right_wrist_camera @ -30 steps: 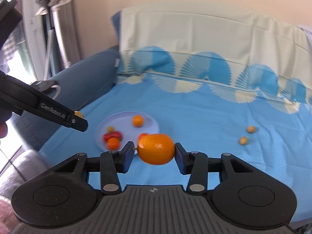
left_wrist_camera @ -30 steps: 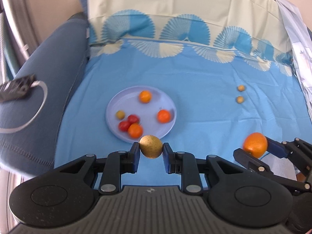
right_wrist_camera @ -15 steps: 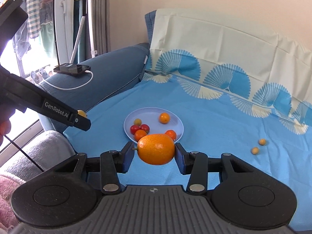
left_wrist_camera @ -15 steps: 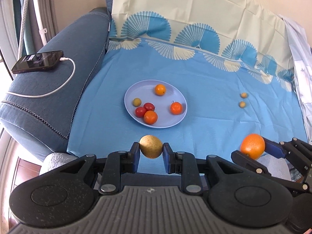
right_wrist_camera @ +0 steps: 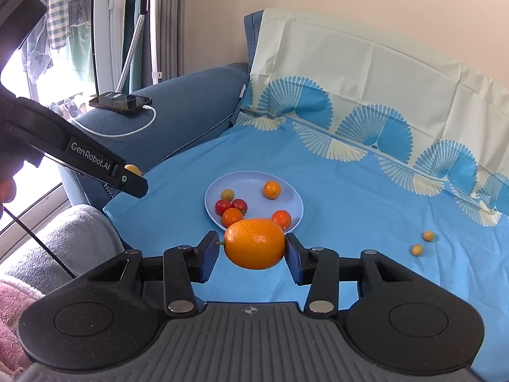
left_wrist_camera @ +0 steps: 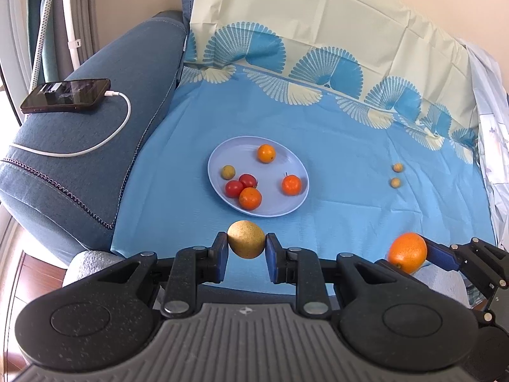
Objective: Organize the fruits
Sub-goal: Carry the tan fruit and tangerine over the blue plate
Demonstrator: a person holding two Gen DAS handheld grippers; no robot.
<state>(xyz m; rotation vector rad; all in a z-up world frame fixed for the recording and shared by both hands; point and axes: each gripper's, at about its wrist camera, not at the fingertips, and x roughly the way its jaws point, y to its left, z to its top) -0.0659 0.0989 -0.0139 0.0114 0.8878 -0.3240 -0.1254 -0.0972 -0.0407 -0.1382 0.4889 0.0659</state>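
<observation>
My left gripper (left_wrist_camera: 246, 248) is shut on a small golden-brown fruit (left_wrist_camera: 246, 238), held above the near edge of the blue cloth, in front of the pale blue plate (left_wrist_camera: 219, 156). That plate holds small oranges and red tomatoes, among them an orange (left_wrist_camera: 266, 153) at its far side. My right gripper (right_wrist_camera: 253, 248) is shut on a big orange (right_wrist_camera: 254, 243), also short of the plate (right_wrist_camera: 248, 178). In the left wrist view the right gripper (left_wrist_camera: 410, 253) sits low at the right. Two small tan fruits (left_wrist_camera: 396, 175) lie on the cloth to the right.
The blue cloth (left_wrist_camera: 350, 146) covers a sofa seat with a patterned backrest behind. A phone (left_wrist_camera: 66, 95) on a white cable lies on the blue armrest at the left. A grey cushion (right_wrist_camera: 73, 238) sits below the cloth's near-left corner.
Both grippers drew back from the plate and swung, so the plate now looks farther away and the armrest with the phone has come into view. Both fruits stay gripped.
</observation>
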